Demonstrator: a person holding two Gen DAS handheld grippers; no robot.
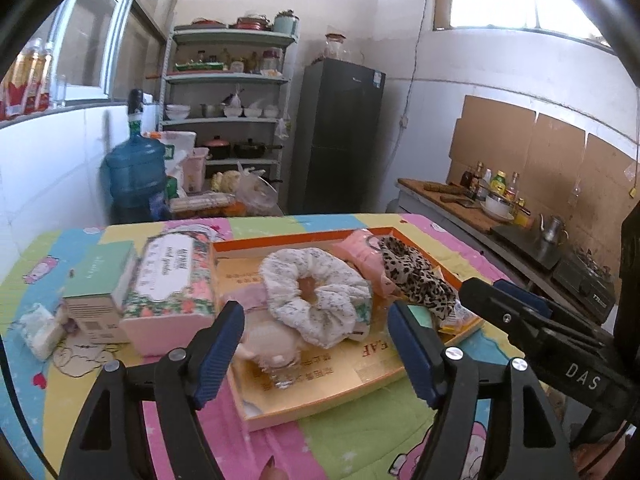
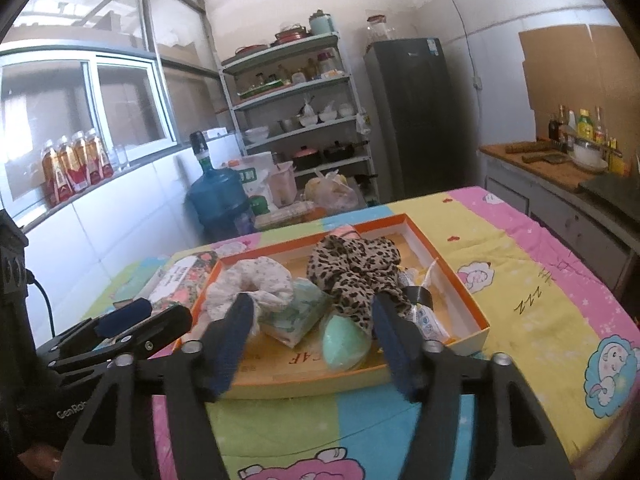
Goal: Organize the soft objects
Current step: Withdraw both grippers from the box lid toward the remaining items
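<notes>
With our left gripper (image 1: 316,344) and right gripper (image 2: 314,338) both spread wide and grasping nothing, we judge that a low sweep could snag the white floral fabric scrunchie (image 1: 316,296) and drag the heap over the rim of the shallow orange-edged cardboard tray (image 2: 476,312). The tray lies on the tablecloth at our twelve o'clock, its long axis running roughly from eight to two in the left view.

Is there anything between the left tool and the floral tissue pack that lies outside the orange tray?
Nothing visible blocks it. The left tool is open and empty, above the orange tray's near left corner. The floral tissue pack lies on the cloth just left of the tray, beside a green box that stands on its far side from the tool.
</notes>
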